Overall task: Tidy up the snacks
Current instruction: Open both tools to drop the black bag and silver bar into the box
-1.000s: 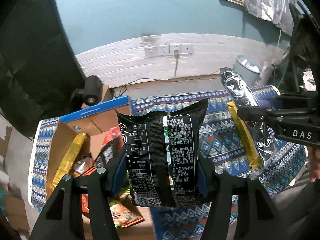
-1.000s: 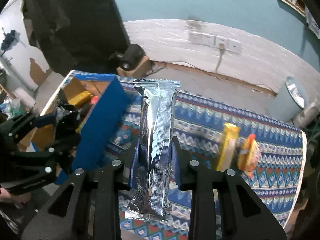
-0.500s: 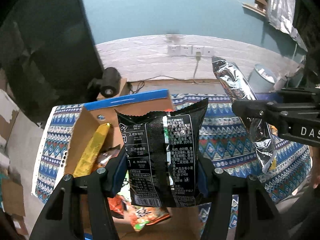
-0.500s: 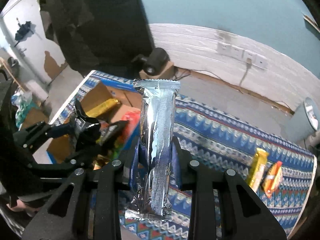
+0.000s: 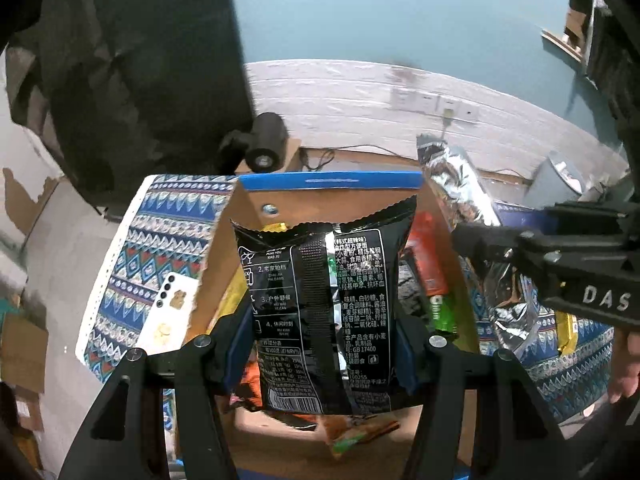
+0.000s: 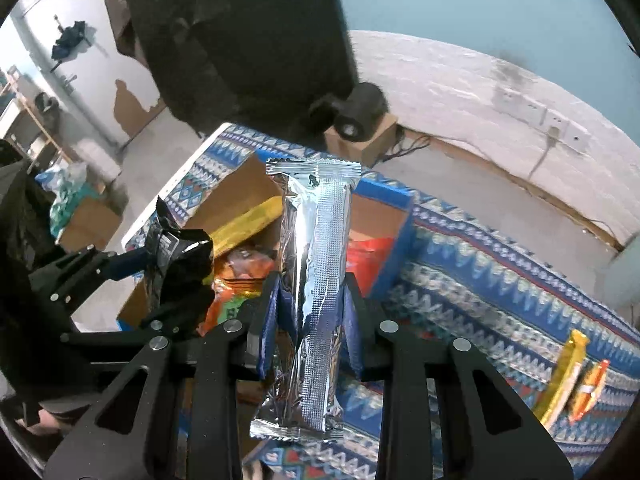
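Note:
My left gripper [image 5: 322,344] is shut on a black snack bag [image 5: 320,304] printed with white text, held upright above the open cardboard box [image 5: 256,204] with blue edges. The box holds several snack packs, among them a yellow one [image 6: 244,226] and an orange one [image 6: 240,268]. My right gripper [image 6: 312,320] is shut on a long silver foil pack [image 6: 316,280], upright, over the box's right side. In the right wrist view the left gripper [image 6: 160,264] with its black bag [image 6: 180,256] shows at the left. In the left wrist view the silver pack [image 5: 460,196] hangs at the right.
A patterned blue cloth [image 6: 480,280] covers the table. A yellow bar [image 6: 564,376] and an orange packet [image 6: 592,388] lie on it at the right. A white phone [image 5: 168,316] lies left of the box. A black camera [image 5: 264,144] on a small carton stands behind the table.
Both grippers have travelled left over the table with their packs still held. The box has come from the left side of each view to under the packs.

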Tool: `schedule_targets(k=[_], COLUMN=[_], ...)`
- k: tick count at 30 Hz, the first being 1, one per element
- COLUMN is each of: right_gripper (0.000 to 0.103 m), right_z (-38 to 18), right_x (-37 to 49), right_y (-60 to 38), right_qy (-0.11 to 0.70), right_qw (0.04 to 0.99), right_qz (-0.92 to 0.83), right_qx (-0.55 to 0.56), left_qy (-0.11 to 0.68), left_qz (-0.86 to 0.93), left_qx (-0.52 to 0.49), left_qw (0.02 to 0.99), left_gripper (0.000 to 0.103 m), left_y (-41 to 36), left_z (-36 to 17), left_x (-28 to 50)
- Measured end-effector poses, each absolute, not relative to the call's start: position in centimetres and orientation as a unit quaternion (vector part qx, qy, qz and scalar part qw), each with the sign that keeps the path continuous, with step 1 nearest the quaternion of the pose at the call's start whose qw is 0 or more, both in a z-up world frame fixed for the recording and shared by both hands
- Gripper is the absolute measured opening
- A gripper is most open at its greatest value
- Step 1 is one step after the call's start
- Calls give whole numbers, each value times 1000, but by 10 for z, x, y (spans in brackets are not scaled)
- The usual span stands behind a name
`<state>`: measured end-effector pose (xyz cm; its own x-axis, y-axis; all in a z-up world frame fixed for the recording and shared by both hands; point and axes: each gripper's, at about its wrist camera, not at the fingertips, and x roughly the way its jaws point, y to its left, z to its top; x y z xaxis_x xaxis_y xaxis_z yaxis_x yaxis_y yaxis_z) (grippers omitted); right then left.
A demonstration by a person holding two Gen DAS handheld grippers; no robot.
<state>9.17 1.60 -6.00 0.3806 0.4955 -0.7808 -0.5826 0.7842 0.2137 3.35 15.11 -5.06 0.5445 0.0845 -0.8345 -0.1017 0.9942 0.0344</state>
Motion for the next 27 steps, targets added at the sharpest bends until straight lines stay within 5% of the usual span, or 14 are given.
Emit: schedule_targets(k=[8, 12, 16, 27], right_gripper=[31, 49, 51, 68], right_z=[-71, -67, -63, -59], right_x=[95, 94, 94, 90], right_y=[41, 39, 31, -7], right_qy=[464, 461, 458, 454], right_qw=[818, 818, 823, 838], right_qz=[336, 342, 333, 300], right_qx=[-50, -33, -31, -28], left_qy=[489, 491, 485, 492], left_qz=[77, 82, 77, 42], left_qx=[-14, -19, -19, 3], left_qw=[869, 867, 871, 870], left_gripper=[62, 68, 77, 78], left_y=[162, 163, 157, 121], left_z=[-55, -56, -52, -54], left_x=[34, 34, 34, 39])
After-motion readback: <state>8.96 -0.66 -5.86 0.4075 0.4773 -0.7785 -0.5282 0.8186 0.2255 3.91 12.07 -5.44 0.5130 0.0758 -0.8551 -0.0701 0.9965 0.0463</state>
